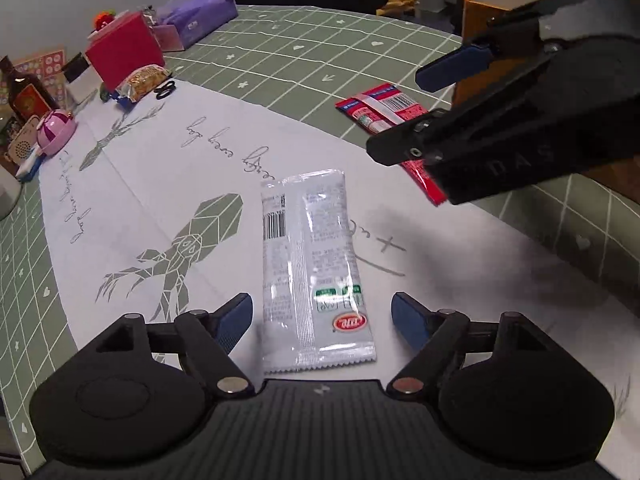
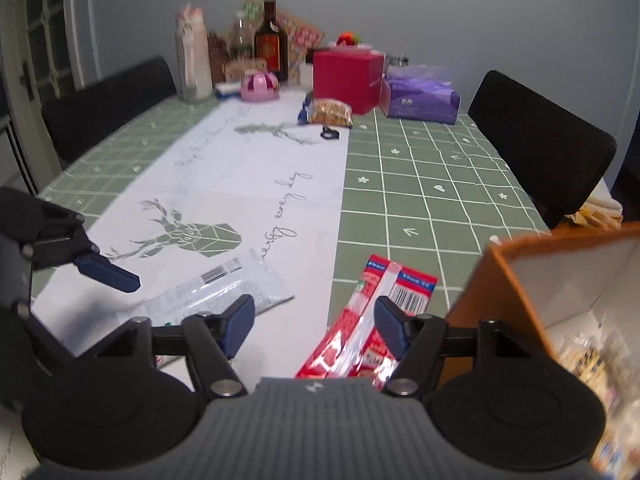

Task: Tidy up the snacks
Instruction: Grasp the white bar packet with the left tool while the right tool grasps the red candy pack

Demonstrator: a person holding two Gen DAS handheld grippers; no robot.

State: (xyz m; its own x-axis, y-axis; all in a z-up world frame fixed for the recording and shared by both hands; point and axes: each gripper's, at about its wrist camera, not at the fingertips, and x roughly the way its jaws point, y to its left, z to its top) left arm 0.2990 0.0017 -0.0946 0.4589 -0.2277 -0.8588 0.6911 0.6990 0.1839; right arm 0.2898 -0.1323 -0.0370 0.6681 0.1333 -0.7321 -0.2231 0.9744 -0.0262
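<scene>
A silver snack packet [image 1: 312,264] lies flat on the white table runner [image 1: 168,184], between the open fingers of my left gripper [image 1: 322,320], which hovers just above it. It also shows in the right wrist view [image 2: 216,292]. A red snack packet [image 2: 368,320] lies at the runner's edge, under my open right gripper [image 2: 314,324]; it shows in the left wrist view too [image 1: 380,110]. An orange box [image 2: 560,300] with several snacks inside stands right of it. The right gripper [image 1: 404,116] is seen from the left wrist.
At the table's far end stand a red box [image 2: 346,80], a purple tissue pack [image 2: 420,94], a bagged snack [image 2: 330,112], a pink item [image 2: 260,86] and bottles [image 2: 272,44]. Black chairs [image 2: 540,148] flank the green checked tablecloth [image 2: 420,184].
</scene>
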